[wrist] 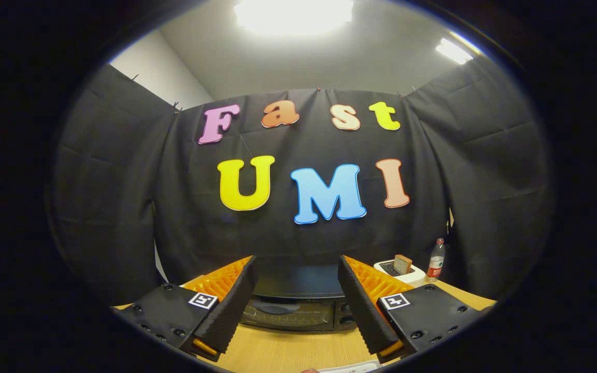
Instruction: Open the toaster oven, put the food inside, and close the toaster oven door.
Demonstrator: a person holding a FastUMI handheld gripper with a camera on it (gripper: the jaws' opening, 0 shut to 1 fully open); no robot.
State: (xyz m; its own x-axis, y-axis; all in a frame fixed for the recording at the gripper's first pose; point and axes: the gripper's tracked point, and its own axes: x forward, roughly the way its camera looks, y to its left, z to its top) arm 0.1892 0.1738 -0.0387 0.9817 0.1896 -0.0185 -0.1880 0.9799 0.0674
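Gripper [296, 300] is hovering above the wooden worktop [288, 352], its 2 fingers spread wide apart, gripping nothing. Toaster oven [298, 305] is sitting beyond them at the worktop's far edge, door shut. Food [402, 264] is resting on a white toaster [399, 272] near the far right corner, a bottle [436, 260] just beside it.

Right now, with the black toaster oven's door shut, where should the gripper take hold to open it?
Judging by the black toaster oven facing the open gripper, grip along the door's top edge, coming straight from the front; the handle itself is too dark to make out.
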